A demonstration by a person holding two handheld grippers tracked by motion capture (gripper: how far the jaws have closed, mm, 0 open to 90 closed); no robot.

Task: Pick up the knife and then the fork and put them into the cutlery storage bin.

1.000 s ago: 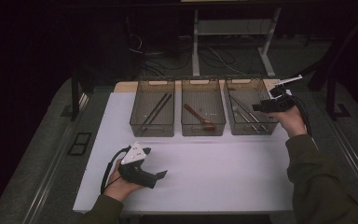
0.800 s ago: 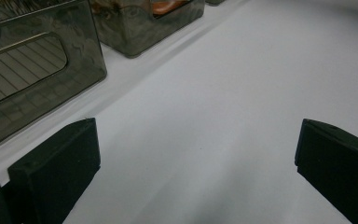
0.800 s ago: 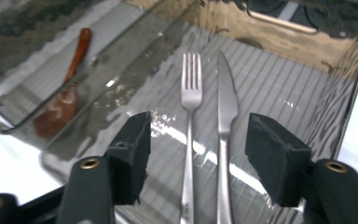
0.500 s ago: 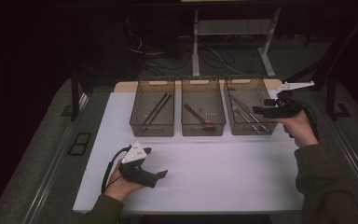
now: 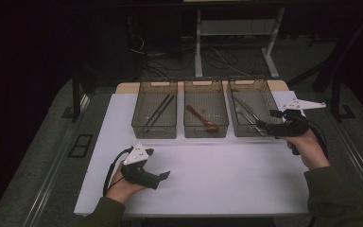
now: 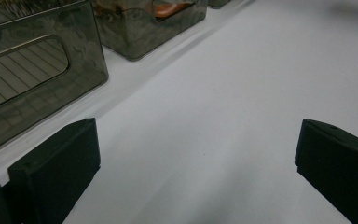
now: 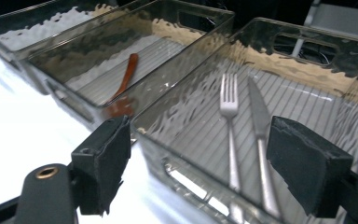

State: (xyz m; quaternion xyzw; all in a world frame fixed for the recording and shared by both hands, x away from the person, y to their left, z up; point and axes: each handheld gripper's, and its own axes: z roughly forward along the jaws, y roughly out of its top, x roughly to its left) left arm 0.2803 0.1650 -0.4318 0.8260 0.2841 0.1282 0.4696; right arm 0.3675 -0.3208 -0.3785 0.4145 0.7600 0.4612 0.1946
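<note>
1. the right gripper (image 5: pixel 264 126) hangs at the near right corner of the right bin (image 5: pixel 254 81), its jaws wide with nothing between them; they have just been opening.
2. the fork (image 7: pixel 230 122) and knife (image 7: pixel 261 128) lie side by side, flat on the ribbed floor of that bin, handles toward the gripper, the knife at about 3 o'clock of the fork and just beside it (close enough that a careless pinch would catch both).
3. judged advice: if one piece is to be lifted, come in over the near wall, tip the jaws down, and straddle only that handle; keep the pads off the bin wall.
4. outward: the middle bin (image 5: pixel 206 83) holds a brown spoon (image 5: pixel 203 119), at 9 o'clock of the right bin; the left bin (image 5: pixel 155 84) holds dark chopsticks (image 5: pixel 157 112).
5. the left gripper (image 5: pixel 164 175) rests on the white table (image 5: pixel 217 179) at about 7 o'clock of the bins, jaws spread wide and empty.
6. hard to make out: in the right gripper view the handle ends of the fork and knife blur behind the wavy near wall, and its right pad covers part of the bin's far side; from above the cutlery is dim and small.
</note>
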